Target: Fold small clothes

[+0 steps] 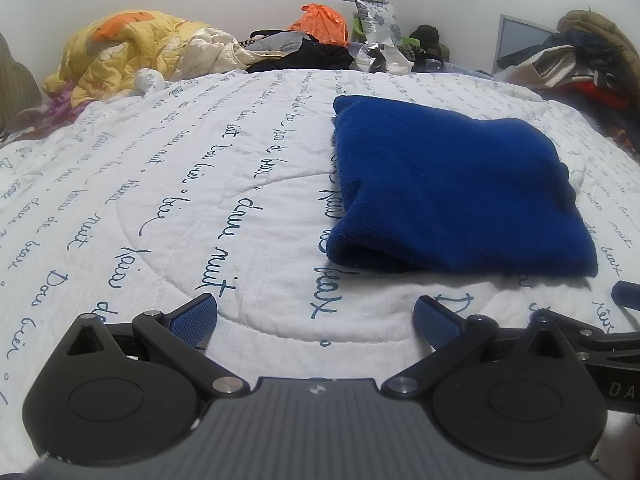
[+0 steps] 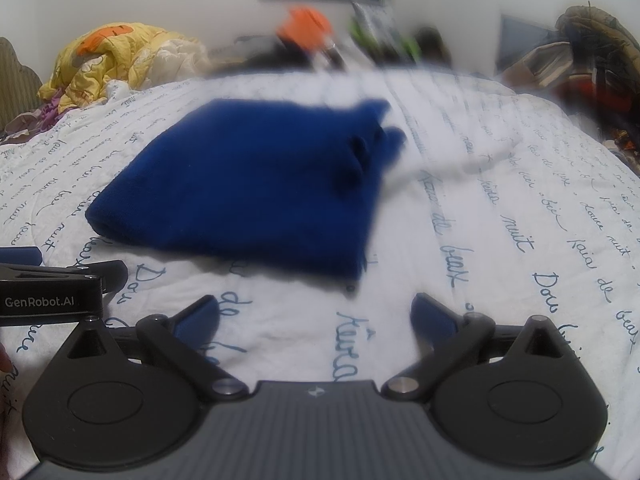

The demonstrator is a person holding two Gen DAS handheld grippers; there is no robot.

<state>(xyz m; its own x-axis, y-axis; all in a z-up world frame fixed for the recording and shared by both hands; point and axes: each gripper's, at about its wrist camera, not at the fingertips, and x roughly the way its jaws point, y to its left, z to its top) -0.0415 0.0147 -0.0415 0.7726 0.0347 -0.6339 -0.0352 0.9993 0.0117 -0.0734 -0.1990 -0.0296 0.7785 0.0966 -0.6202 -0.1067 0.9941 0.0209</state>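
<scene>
A blue fleece garment (image 1: 452, 188) lies folded into a compact rectangle on the white quilt with blue script (image 1: 200, 200). It also shows in the right wrist view (image 2: 248, 192), blurred. My left gripper (image 1: 316, 316) is open and empty, low over the quilt, just in front and to the left of the garment. My right gripper (image 2: 316, 316) is open and empty, just in front of the garment's near right corner. Part of the right gripper (image 1: 626, 294) shows at the left view's right edge, and the left gripper's body (image 2: 52, 296) at the right view's left edge.
A crumpled yellow and orange duvet (image 1: 120, 52) lies at the far left of the bed. Dark clothes, an orange bag (image 1: 320, 26) and clutter line the far edge. A pile of clothes (image 1: 580, 56) sits at the far right.
</scene>
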